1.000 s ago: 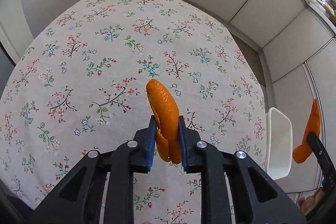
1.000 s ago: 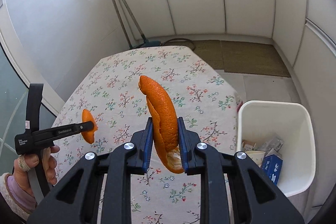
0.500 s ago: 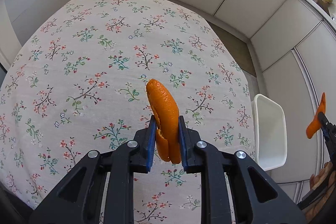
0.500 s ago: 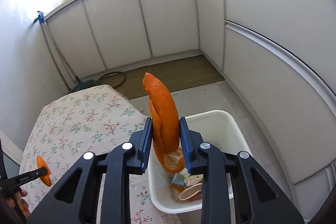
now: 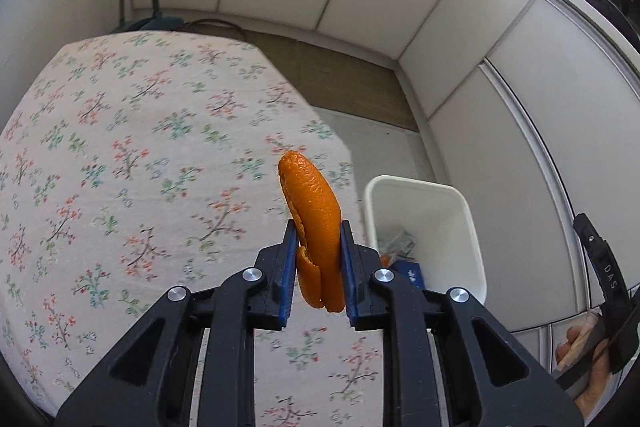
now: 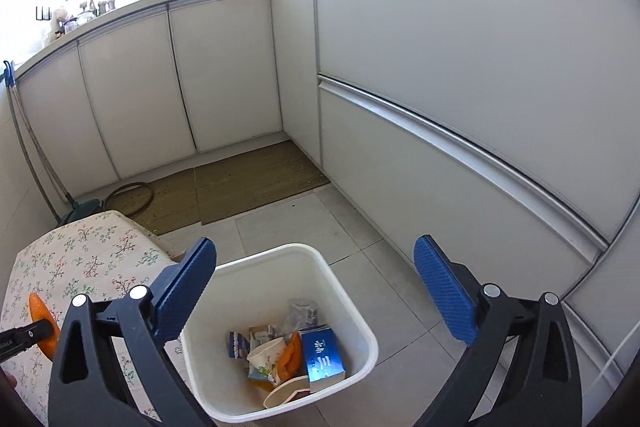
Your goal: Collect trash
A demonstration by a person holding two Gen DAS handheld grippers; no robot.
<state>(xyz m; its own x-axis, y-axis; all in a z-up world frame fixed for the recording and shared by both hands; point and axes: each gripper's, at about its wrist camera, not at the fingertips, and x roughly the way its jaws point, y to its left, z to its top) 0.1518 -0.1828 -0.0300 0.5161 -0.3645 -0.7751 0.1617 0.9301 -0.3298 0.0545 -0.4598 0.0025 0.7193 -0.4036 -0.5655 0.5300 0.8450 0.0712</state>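
Your orange peel [image 5: 314, 223] is clamped upright in the left gripper [image 5: 317, 267], hanging over the floral tablecloth [image 5: 120, 167] beside the white bin [image 6: 280, 339]. Your right gripper [image 6: 316, 291] hangs above that bin, jaws opening, nothing between them.

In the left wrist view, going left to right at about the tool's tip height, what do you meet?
Flowered tablecloth → orange peel gripped in the left tool → white bin → right tool at the picture's edge.

Both wrist views above bin [image 6: 362, 315]
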